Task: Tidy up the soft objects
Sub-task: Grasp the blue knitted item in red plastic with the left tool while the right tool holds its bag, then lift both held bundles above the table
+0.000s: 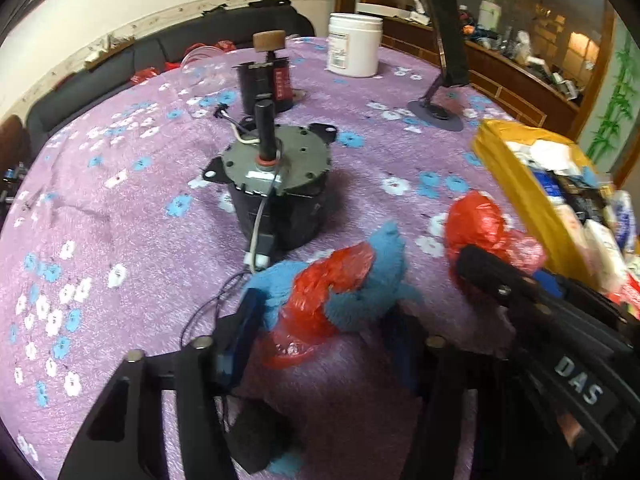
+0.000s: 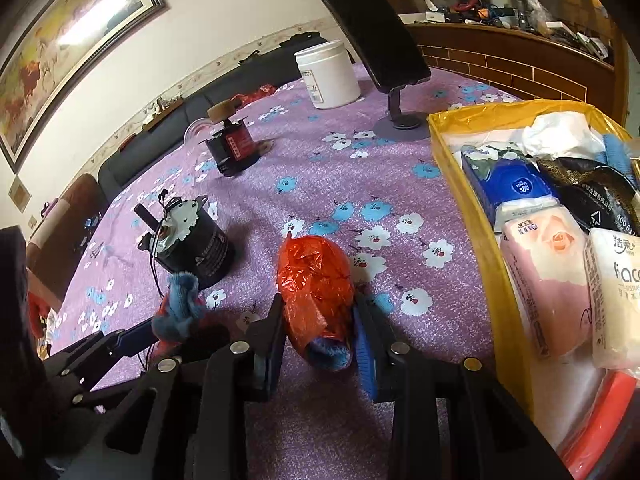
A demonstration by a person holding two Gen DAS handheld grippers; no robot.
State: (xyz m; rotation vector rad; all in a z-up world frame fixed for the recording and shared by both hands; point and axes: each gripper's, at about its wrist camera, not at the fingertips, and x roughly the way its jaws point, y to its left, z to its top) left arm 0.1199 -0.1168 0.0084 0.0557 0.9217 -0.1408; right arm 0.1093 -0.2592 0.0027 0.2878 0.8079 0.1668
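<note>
A fuzzy blue cloth wrapped with red plastic [image 1: 340, 284] sits between the fingers of my left gripper [image 1: 324, 312], which is shut on it just above the purple floral tablecloth [image 1: 120, 208]. It also shows in the right wrist view [image 2: 180, 312]. My right gripper [image 2: 320, 320] is shut on a second bundle, a red plastic bag [image 2: 316, 284] with blue cloth at its near end. That bag also shows in the left wrist view [image 1: 476, 220]. A yellow box [image 2: 464, 184] of soft packs stands at the right.
A grey-topped black motor [image 1: 276, 184] with wires stands mid-table. Behind it are a red and black part with a cork knob [image 1: 268, 76], a white jar [image 1: 354, 44] and a tilted tablet on a stand [image 1: 444, 52]. A dark sofa lies beyond the table.
</note>
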